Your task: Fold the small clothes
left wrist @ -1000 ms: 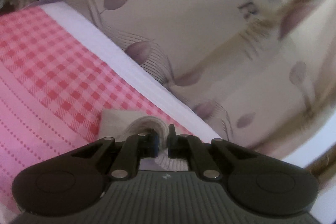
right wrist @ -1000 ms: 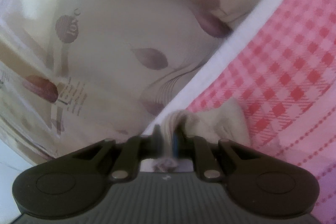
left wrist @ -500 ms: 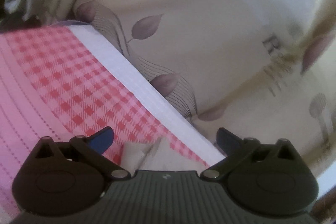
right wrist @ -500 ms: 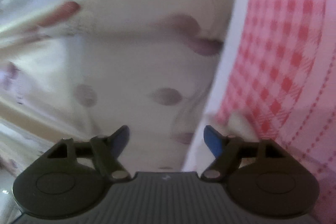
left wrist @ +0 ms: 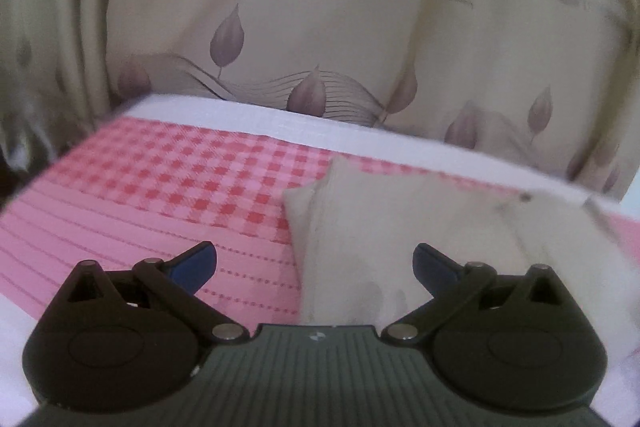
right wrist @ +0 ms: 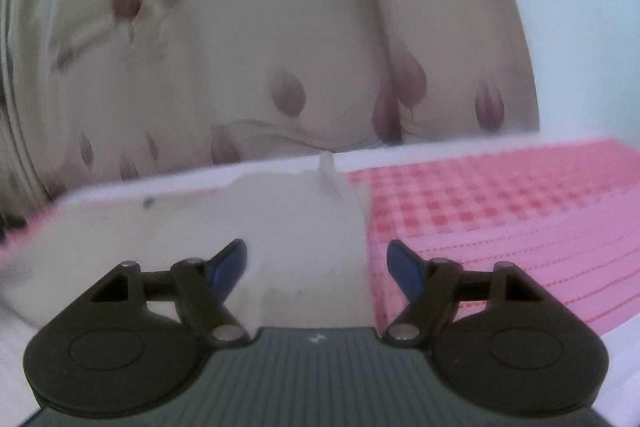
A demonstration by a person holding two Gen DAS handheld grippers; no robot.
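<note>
Nearest, both tools hang just above a bed spread with a pink cloth (left wrist: pixel 132 187), and neither has hold of anything. The left gripper (left wrist: pixel 315 267) has its jaws spread as wide as they go, the blue pads clear of the fabric; the right gripper (right wrist: pixel 317 265) stands with its jaws well apart too, a little less wide, and nothing is pinched between them. Just past the pads lies the small cream garment (left wrist: pixel 400 227), flat on the cloth and close to the bed's far edge, where a white border runs. From the left tool it lies ahead and off to the right, its left edge between the two pads; from the right tool, the garment (right wrist: pixel 288 227) lies ahead and off to the left, its right edge falling between the pads. So its long axis appears to run across, parallel with that far edge, with one tool near each end, neither clearly the nearer. Whether it is already folded once I cannot tell. I judge the next fold would need a fresh grip at the ends. Beyond the bed hangs a beige curtain (left wrist: pixel 300 27) printed with leaves.
</note>
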